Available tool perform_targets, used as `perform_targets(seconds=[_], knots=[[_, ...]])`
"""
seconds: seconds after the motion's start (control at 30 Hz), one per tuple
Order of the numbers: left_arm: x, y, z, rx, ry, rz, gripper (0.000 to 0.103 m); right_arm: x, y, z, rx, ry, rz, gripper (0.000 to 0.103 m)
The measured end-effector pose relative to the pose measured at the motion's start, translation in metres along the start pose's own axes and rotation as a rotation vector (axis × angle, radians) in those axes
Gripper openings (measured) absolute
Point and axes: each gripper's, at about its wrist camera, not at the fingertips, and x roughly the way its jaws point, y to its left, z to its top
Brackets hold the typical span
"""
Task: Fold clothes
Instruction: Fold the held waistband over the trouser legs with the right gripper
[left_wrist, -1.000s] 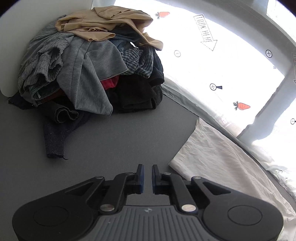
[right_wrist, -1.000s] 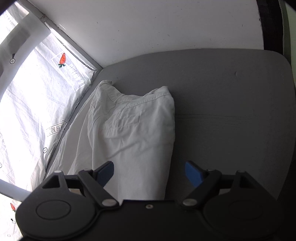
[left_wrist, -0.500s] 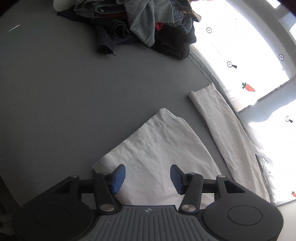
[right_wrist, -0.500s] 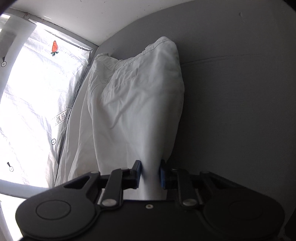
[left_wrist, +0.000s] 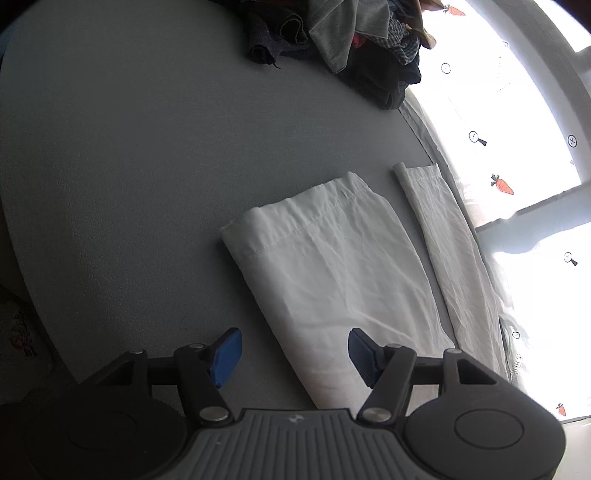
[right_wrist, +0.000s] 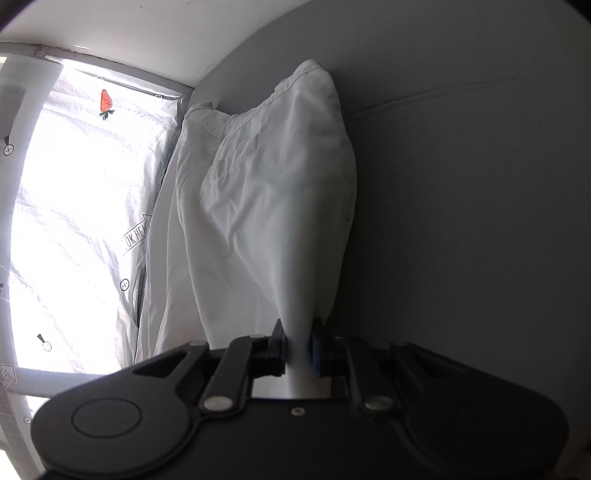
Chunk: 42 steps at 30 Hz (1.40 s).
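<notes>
White trousers lie on the grey table, one leg wide in the middle and the other leg narrow along the window edge. My left gripper is open and hovers over the near leg's edge, holding nothing. My right gripper is shut on a bunched fold of the white trousers, which stretch away toward the waistband at the far end.
A pile of mixed clothes sits at the table's far end. A white plastic sheet with carrot prints covers the bright window on the right, also shown in the right wrist view. Bare grey table lies left.
My left gripper has opened and pulled back from the clothes pile to over the trouser leg. My right gripper has closed on the trousers and lifted the fold.
</notes>
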Motion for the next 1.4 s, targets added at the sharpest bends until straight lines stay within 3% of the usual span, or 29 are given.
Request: perform_targets(seconds=[0.07, 0.13, 0.2, 0.27, 0.3, 0.33, 0.37, 0.4, 0.5, 0.7, 0.87, 1.03, 1.4], knots=[[0.005, 0.003, -0.002, -0.052, -0.027, -0.038, 0.066, -0.001, -0.002, -0.001, 0.015, 0.000, 0.014, 0.013], [0.006, 0.008, -0.003, -0.127, -0.062, -0.072, 0.076, -0.002, -0.007, -0.002, 0.054, 0.001, 0.031, 0.014], [0.008, 0.012, -0.004, -0.195, -0.094, -0.101, 0.077, -0.002, -0.015, -0.003, 0.110, -0.001, 0.045, 0.021], [0.008, 0.010, -0.004, -0.208, -0.106, -0.090, 0.075, -0.003, -0.018, -0.005, 0.130, -0.004, 0.055, 0.021], [0.008, 0.007, -0.003, -0.203, -0.103, -0.061, 0.064, -0.004, -0.016, -0.006, 0.126, -0.007, 0.056, 0.018], [0.008, 0.003, -0.001, -0.193, -0.089, -0.029, 0.029, -0.006, -0.013, -0.006, 0.112, -0.011, 0.055, 0.016], [0.009, 0.001, 0.003, -0.186, -0.065, -0.002, 0.007, -0.009, -0.008, -0.007, 0.090, -0.017, 0.056, 0.011], [0.010, -0.001, 0.005, -0.182, -0.047, 0.018, 0.003, -0.013, -0.001, -0.008, 0.062, -0.024, 0.060, 0.009], [-0.003, -0.012, 0.012, -0.197, -0.067, -0.024, 0.002, -0.027, 0.021, -0.009, -0.021, -0.046, 0.081, 0.007], [-0.038, -0.061, 0.030, -0.185, -0.132, -0.127, 0.002, -0.060, 0.065, -0.004, -0.122, -0.084, 0.204, 0.006], [-0.044, -0.104, 0.050, -0.203, -0.183, -0.208, 0.002, -0.072, 0.114, 0.002, -0.198, -0.105, 0.265, 0.006], [-0.022, -0.138, 0.073, -0.212, -0.184, -0.258, 0.002, -0.070, 0.134, 0.027, -0.236, -0.096, 0.273, 0.006], [0.050, -0.211, 0.125, -0.175, -0.165, -0.281, 0.002, 0.011, 0.203, 0.052, -0.259, -0.071, 0.259, 0.006]])
